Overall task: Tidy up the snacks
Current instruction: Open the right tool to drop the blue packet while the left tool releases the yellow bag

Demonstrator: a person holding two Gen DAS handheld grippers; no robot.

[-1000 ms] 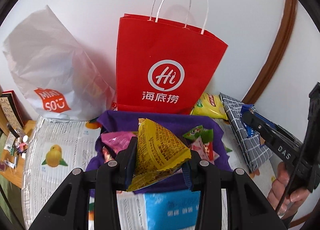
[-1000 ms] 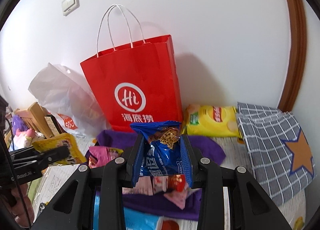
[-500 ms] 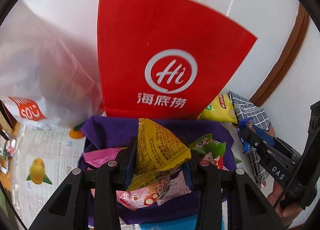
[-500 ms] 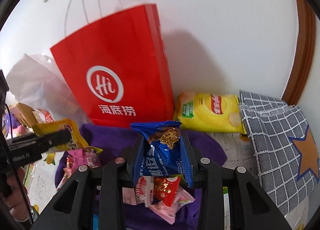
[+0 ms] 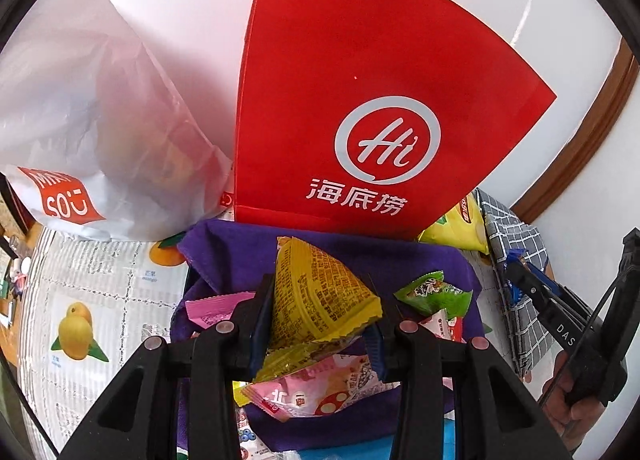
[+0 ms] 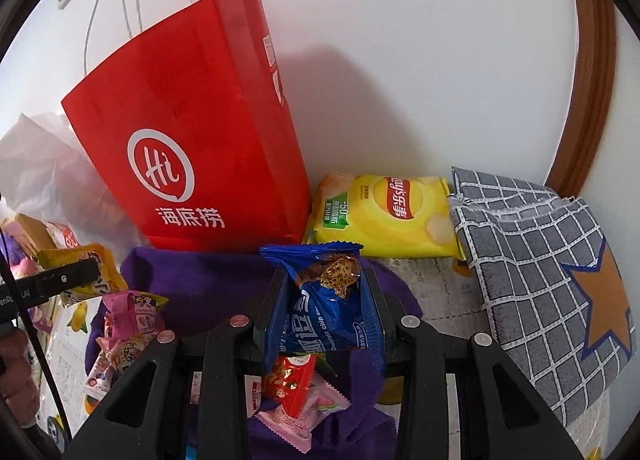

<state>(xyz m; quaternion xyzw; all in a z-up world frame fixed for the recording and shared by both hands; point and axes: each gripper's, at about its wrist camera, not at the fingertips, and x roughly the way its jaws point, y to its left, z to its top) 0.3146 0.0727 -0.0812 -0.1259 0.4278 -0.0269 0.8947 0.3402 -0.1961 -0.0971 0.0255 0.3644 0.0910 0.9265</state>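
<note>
My left gripper [image 5: 320,300] is shut on a yellow snack packet [image 5: 320,296], held above a purple cloth [image 5: 240,248] strewn with small pink, green and red snack packets [image 5: 320,392]. My right gripper [image 6: 324,300] is shut on a blue chocolate chip cookie packet [image 6: 324,320] over the same purple cloth [image 6: 200,280]. A tall red paper bag [image 5: 360,99] with white handles stands against the wall just behind the cloth; it also shows in the right wrist view [image 6: 184,139]. The right gripper appears at the right edge of the left wrist view [image 5: 560,320].
A white plastic shopping bag [image 5: 88,119] leans left of the red bag. A yellow chips bag [image 6: 384,215] lies right of it, beside a grey checked cloth bag [image 6: 540,280] with an orange star. A fruit-printed table cover [image 5: 88,300] lies underneath.
Both grippers have moved forward toward the red bag, which now looms larger. Each still holds its packet.
</note>
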